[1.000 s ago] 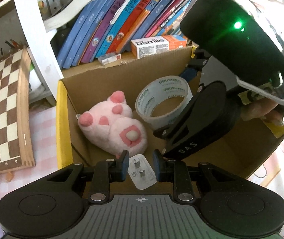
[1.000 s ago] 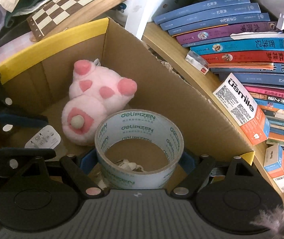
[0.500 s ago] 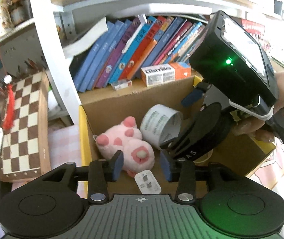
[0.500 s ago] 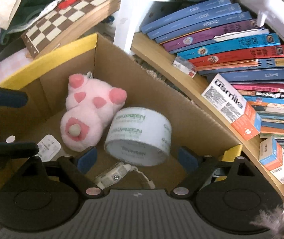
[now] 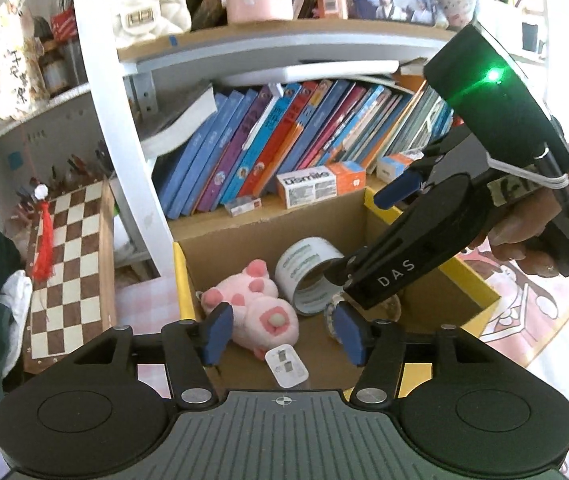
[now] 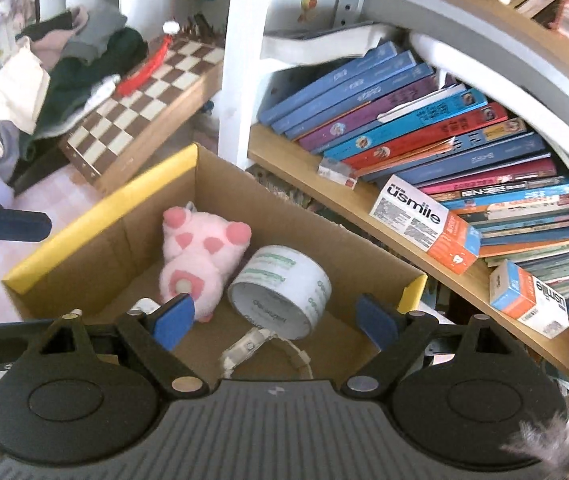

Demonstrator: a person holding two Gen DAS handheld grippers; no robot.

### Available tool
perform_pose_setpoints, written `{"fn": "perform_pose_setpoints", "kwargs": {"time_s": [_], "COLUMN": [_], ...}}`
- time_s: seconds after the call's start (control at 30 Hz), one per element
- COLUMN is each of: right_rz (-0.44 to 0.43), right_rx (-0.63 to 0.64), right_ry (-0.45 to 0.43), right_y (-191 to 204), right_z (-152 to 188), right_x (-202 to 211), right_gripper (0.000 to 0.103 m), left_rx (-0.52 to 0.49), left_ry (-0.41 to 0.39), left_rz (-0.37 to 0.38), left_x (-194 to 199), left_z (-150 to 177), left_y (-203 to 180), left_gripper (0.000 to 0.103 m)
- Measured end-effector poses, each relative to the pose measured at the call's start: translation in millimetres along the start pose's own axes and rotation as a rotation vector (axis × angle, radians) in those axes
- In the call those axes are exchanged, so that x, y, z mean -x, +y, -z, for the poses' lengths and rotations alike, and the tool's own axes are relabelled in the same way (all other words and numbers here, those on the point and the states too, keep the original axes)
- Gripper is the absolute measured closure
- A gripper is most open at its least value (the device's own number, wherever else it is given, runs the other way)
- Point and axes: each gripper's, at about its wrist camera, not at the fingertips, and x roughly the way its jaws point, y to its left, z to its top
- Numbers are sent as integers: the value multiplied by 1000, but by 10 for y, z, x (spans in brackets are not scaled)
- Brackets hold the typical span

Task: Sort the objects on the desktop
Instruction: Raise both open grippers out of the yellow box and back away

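Two claws hang over one cardboard box (image 5: 268, 236) with yellow flaps. The left claw (image 5: 282, 336) has nothing between its blue pads, and its jaws are opening wider. Just under it, at the near end of the box floor, lies a small white charger plug (image 5: 286, 366). The right claw (image 6: 274, 320) is spread wide and holds nothing too. Right below it lies a white wristwatch (image 6: 252, 346) with its strap curled up.

A little past both claws sits a pink plush pig (image 6: 200, 256), lying with its round tail up. Beside the pig, touching it, a roll of clear packing tape (image 6: 284, 292) rests tipped on its side. All four things are inside the box and free of the claws.

Farther off, behind the box, a wooden shelf holds a row of leaning books (image 6: 424, 128). Two usmile toothpaste boxes (image 6: 426, 222) and a tiny red and white box (image 6: 336, 172) lie in front of the books. Off to the left of the claws a chessboard (image 5: 68, 268) leans by a pile of clothes.

It looks like the step of dropping things into the box is just done. Next, each claw needs to lift clear of the box walls and go find another loose thing on the tabletop. The two claws are close together, so they should pull apart and not bump.
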Motion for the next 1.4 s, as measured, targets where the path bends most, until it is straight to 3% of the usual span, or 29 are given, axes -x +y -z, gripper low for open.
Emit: {"fn": "perform_pose_setpoints", "kwargs": {"time_s": [0.5,0.73,1.13,1.4], "right_rz": [26,65,136,187], "right_rx": [-83,-131,-203,-335], "right_ry": [-67,-74,-79,-104], "right_y": [275,460,824,980], "right_z": [416,729,1276,1704], "right_x": [774,1074,1447,1606], "right_gripper": [13,13,13,13], "left_rx": [22,79,26,31], "left_ry": [-39,-34,-32,-19], "left_rz": [-6,-10,-13,-20], "left_x": [544,779,1091,1264], "left_z": [289,519,862,1111], "left_y": [-4,28,-170,-233], "left_gripper": [34,29,23,20]}}
